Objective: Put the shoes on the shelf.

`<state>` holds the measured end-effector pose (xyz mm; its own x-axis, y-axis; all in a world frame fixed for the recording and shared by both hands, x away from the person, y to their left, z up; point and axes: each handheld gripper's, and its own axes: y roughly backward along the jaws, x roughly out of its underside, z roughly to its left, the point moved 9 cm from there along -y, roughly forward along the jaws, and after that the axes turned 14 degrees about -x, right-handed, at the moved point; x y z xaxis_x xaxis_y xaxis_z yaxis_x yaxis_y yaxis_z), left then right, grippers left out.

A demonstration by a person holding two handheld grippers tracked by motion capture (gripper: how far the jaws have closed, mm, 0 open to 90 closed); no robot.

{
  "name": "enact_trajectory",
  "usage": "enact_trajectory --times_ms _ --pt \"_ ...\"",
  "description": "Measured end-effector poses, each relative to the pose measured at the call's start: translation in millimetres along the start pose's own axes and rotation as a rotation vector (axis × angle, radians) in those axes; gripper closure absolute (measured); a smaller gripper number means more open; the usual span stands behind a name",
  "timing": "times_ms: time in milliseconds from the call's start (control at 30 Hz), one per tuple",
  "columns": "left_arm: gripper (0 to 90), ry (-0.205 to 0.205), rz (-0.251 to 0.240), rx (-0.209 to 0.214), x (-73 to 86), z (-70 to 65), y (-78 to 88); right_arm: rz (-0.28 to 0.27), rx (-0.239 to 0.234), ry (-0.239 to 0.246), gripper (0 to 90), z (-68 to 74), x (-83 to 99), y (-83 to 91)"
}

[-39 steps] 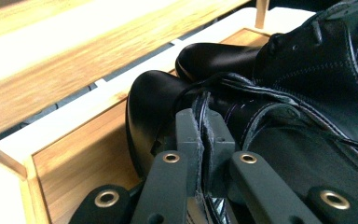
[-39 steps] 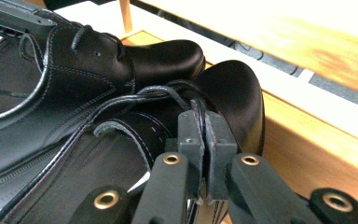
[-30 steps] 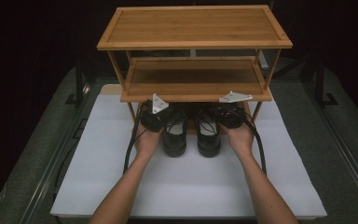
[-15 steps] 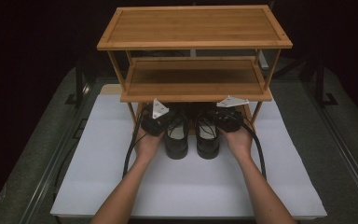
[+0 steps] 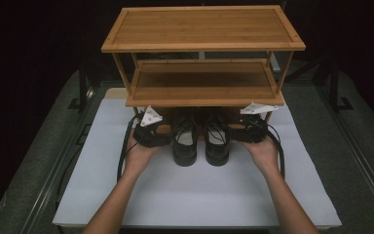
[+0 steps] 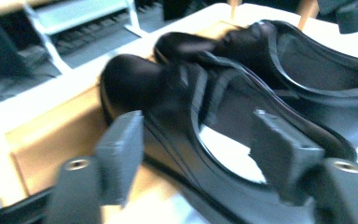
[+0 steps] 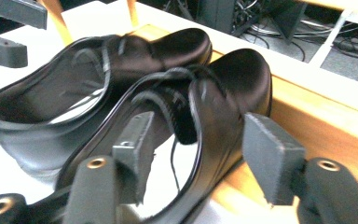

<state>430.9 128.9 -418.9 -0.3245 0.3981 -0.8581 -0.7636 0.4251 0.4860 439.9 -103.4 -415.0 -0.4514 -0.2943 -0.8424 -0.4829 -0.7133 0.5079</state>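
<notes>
Black leather, glossy and smooth: a pair of lace-up shoes stands side by side on the white mat (image 5: 195,195), toes tucked onto the lowest board of the bamboo rack (image 5: 202,29), heels toward the person. The left shoe (image 5: 185,144) and the right shoe (image 5: 217,144) sit just beside each other, upright, their openings showing pale insoles. Rounded toes catch the light; thin dark laces cross the tongues, and a thick black sole runs round each.

The left gripper (image 5: 161,139) sits at the outer side of the left shoe. In the left gripper view its jaws have just been opening and stand apart, one pad outside the shoe's wall and the other over the opening, so the side of the left shoe (image 6: 223,116) lies between them without being pressed. The right gripper (image 5: 236,136) mirrors it at the outer side of the right shoe (image 7: 200,107). Its jaws too have just been opening and stand apart, the shoe's side wall between them, pads clear of the leather. The picture in both gripper views is blurred.
</notes>
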Motion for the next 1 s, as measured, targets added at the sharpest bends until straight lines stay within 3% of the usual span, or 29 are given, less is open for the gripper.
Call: enact_trajectory --times_ms 167,367,667,1000 --pt "20.5 -0.004 0.02 0.057 12.1 -7.4 24.4 -0.003 -0.022 -0.003 34.7 12.9 11.5 21.8" --pt "13.8 -0.034 0.044 0.073 33.5 -18.1 37.1 0.018 -0.039 -0.017 26.1 23.9 37.7 34.4" --pt "1.8 -0.057 0.112 0.105 65.9 -34.2 17.3 0.098 -0.088 -0.034 16.7 30.7 76.9 20.7" --pt "1.9 -0.11 0.174 0.109 80.8 -47.3 -12.4 0.192 -0.115 -0.023 16.0 30.9 98.5 -13.1"
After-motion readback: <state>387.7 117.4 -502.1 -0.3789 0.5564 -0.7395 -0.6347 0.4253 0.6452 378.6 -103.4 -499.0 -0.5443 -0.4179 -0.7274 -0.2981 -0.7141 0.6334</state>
